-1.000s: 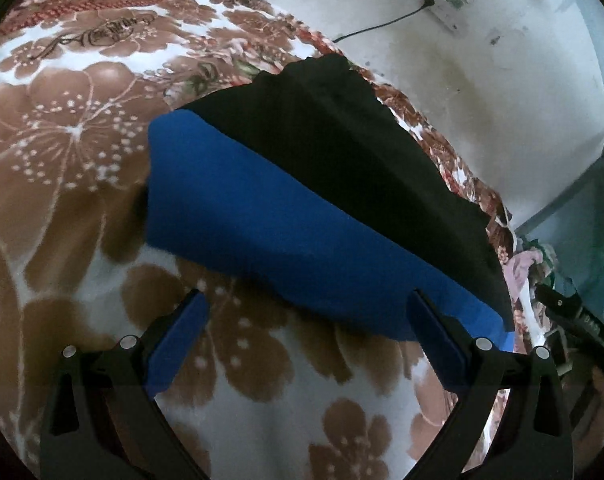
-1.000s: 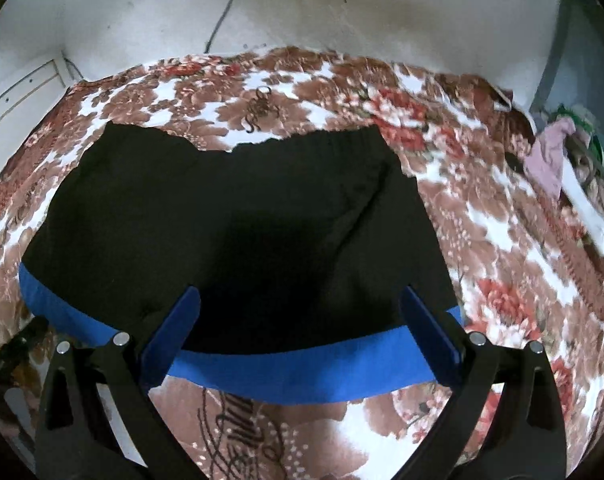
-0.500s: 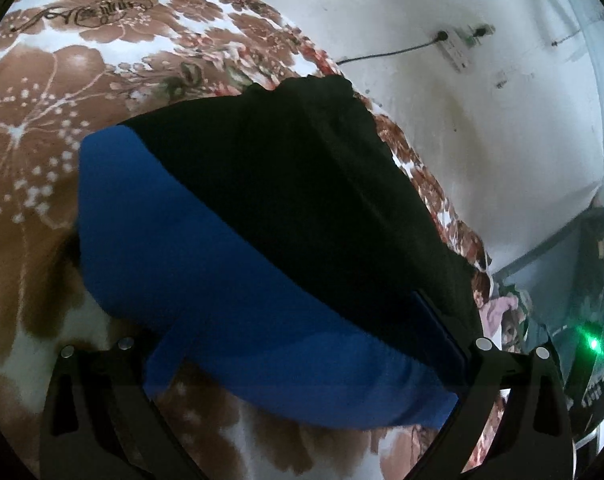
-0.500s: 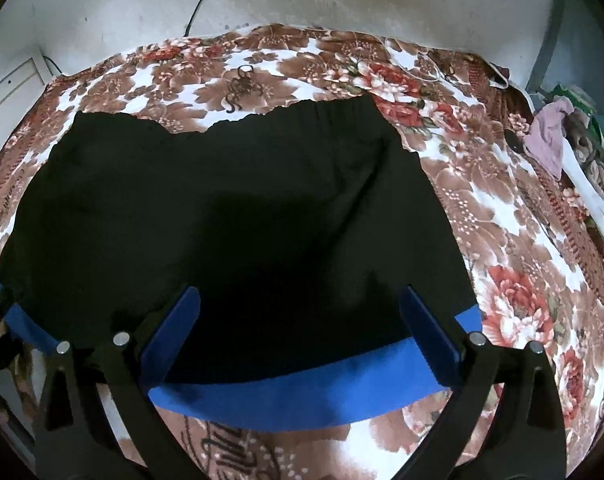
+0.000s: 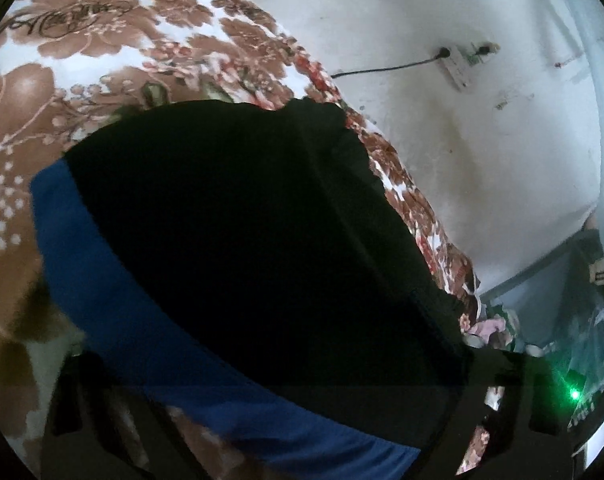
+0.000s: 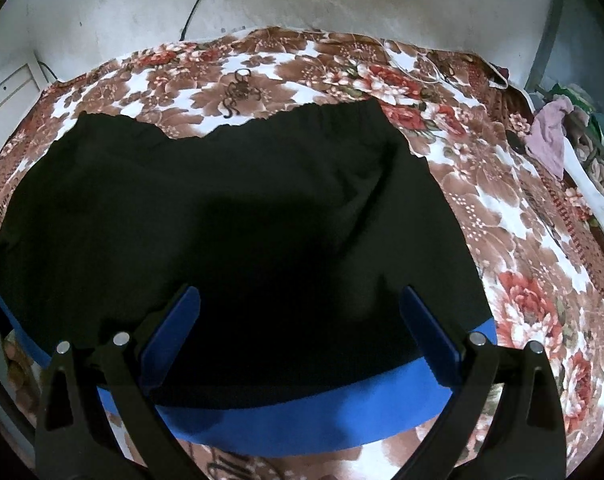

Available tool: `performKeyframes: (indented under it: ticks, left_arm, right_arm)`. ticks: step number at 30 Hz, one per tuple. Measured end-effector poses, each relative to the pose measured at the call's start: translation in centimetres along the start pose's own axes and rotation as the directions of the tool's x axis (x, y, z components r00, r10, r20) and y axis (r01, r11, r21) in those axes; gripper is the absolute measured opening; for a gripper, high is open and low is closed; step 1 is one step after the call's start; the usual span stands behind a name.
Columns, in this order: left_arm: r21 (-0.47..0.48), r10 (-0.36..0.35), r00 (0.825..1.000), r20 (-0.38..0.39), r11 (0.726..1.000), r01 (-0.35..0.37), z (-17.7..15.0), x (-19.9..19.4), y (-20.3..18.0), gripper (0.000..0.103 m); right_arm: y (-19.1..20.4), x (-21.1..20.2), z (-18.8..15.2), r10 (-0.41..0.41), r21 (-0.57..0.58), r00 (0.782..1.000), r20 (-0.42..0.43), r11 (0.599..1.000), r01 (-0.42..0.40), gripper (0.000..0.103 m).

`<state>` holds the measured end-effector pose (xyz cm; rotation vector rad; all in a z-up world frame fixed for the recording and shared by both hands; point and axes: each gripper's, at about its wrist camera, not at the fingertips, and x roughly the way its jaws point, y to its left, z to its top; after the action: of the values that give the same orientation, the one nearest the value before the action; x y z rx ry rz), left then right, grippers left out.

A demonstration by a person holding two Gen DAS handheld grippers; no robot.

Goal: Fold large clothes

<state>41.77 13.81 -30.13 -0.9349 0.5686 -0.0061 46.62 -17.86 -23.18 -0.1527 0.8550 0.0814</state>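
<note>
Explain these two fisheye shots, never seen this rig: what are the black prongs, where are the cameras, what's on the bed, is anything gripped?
There is no robot arm: a person holds a two-finger gripper in each hand, and a fisheye camera on each looks forward along its fingers.

The right wrist view shows the right gripper, jaws wide apart with blue pads, over a black garment with a blue band. It grips nothing.

The left wrist view shows the same garment from its side. The left gripper has the blue edge between its fingers, which are closing. They are dark and blurred, so whether they press on it cannot be told.

The garment lies flat on a floral blanket covering a bed.
</note>
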Motion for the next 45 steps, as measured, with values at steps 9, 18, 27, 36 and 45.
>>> performKeyframes:
  ticks: [9, 18, 27, 36, 45]
  left_arm:
    - [0.101, 0.057, 0.998, -0.014, 0.993, -0.055, 0.1, 0.3, -1.0, 0.035]
    - [0.153, 0.087, 0.996, -0.002, 0.984, -0.086, 0.1, 0.0, -2.7, 0.025]
    - [0.187, 0.092, 0.996, 0.013, 0.978, -0.092, 0.2, -0.6, -4.1, 0.022]
    - [0.311, 0.104, 0.993, 0.057, 0.943, -0.116, 0.1, -1.7, -8.7, 0.021]
    - [0.548, 0.112, 0.986, 0.123, 0.821, -0.161, -1.8, -2.5, -15.8, 0.021]
  right_arm:
    - [1.9, 1.5, -0.5, -0.029, 0.005, 1.0, -0.01, 1.0, 0.029, 0.098]
    - [2.4, 2.0, -1.0, -0.063, -0.005, 0.998, -0.005, 0.998, 0.063, 0.098]
    - [2.3, 2.3, -1.5, -0.065, -0.002, 0.998, -0.018, 0.998, 0.065, 0.098]
    - [2.3, 3.1, -2.1, -0.078, -0.014, 0.996, -0.032, 0.997, 0.078, 0.098]
    - [2.2, 3.6, -2.4, -0.097, -0.026, 0.994, -0.051, 0.995, 0.096, 0.098]
